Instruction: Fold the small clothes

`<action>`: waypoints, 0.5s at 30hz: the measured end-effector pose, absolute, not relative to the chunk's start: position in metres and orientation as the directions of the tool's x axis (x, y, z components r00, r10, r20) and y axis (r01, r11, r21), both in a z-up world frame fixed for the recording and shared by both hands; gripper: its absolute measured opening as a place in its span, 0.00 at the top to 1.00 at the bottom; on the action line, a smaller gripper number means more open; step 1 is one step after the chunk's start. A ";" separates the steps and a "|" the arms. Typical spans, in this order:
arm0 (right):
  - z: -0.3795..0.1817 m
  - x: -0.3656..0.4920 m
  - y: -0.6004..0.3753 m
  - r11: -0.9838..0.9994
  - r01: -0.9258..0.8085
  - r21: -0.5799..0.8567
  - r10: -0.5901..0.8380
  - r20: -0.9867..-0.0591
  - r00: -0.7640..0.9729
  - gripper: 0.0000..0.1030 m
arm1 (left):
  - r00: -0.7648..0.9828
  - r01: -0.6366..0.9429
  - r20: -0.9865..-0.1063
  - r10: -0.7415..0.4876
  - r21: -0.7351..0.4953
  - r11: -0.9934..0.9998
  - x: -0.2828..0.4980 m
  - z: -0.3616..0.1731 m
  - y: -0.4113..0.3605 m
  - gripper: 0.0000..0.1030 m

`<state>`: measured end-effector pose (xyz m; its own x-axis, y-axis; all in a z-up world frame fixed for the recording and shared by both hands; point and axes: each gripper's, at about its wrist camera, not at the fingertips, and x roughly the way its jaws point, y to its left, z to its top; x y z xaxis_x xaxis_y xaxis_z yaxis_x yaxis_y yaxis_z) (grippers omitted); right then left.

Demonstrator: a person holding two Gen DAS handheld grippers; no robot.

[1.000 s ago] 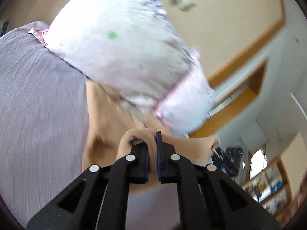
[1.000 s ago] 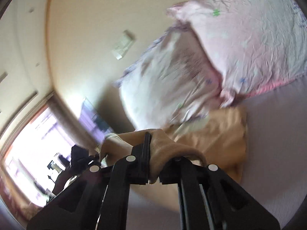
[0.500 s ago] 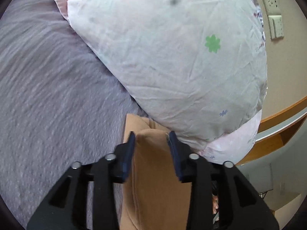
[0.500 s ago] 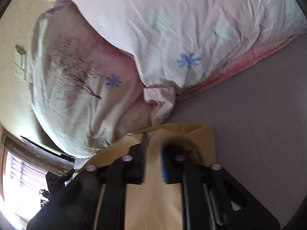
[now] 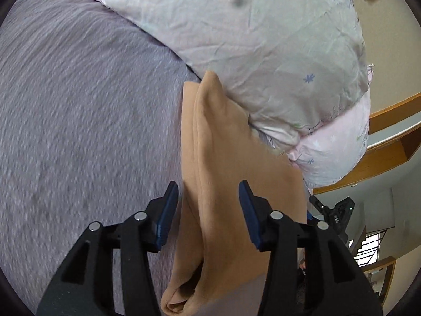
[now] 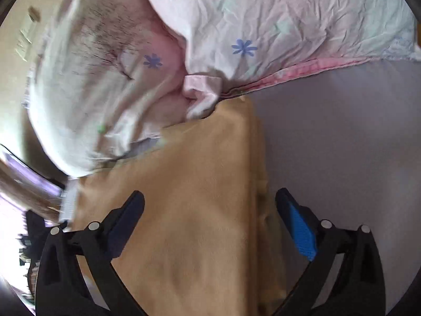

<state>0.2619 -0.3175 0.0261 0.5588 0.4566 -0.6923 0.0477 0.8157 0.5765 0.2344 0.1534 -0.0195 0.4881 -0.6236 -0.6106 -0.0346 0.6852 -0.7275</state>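
Note:
A tan garment (image 5: 223, 163) lies folded in layers on the grey-purple bed cover (image 5: 79, 118), its far end against the pillows. My left gripper (image 5: 208, 197) is open, its jaws standing on either side of the garment's folded edge without gripping it. In the right wrist view the same tan garment (image 6: 197, 197) lies flat under my right gripper (image 6: 210, 205), which is wide open and empty above it.
Two pale pink flowered pillows (image 5: 263, 52) lie against the garment's far end and also show in the right wrist view (image 6: 236, 26). A wooden headboard ledge (image 5: 389, 142) and beige wall are behind. Bare bed cover (image 6: 342, 131) extends beside the garment.
Both grippers were shut on the tan garment and held it up a second ago. They lowered it onto the bed by the pillows, then opened and let go.

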 end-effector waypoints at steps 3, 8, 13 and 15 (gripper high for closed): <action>0.034 0.242 -0.327 0.764 -0.023 0.645 0.514 -0.587 0.626 0.01 | 0.480 -0.033 -0.614 -0.626 -0.726 0.687 0.234 -0.026 0.142 0.59; 0.028 0.223 -0.361 0.650 -0.031 0.759 0.541 -0.434 0.720 0.01 | 0.509 -0.091 -0.616 -0.601 -0.734 0.673 0.237 -0.018 0.136 0.84; 0.039 0.215 -0.377 0.611 -0.024 0.791 0.498 -0.361 0.789 0.01 | 0.557 0.031 -0.564 -0.611 -0.720 0.693 0.231 0.046 0.089 0.85; 0.041 0.211 -0.386 0.573 -0.047 0.818 0.516 -0.315 0.797 0.01 | 0.547 0.134 -0.530 -0.648 -0.709 0.692 0.231 0.076 0.043 0.86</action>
<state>0.2110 -0.3863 0.0406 0.7970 0.5156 -0.3145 -0.0474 0.5726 0.8185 0.2312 0.0430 0.0763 0.5470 -0.6484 -0.5296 0.1336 0.6921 -0.7094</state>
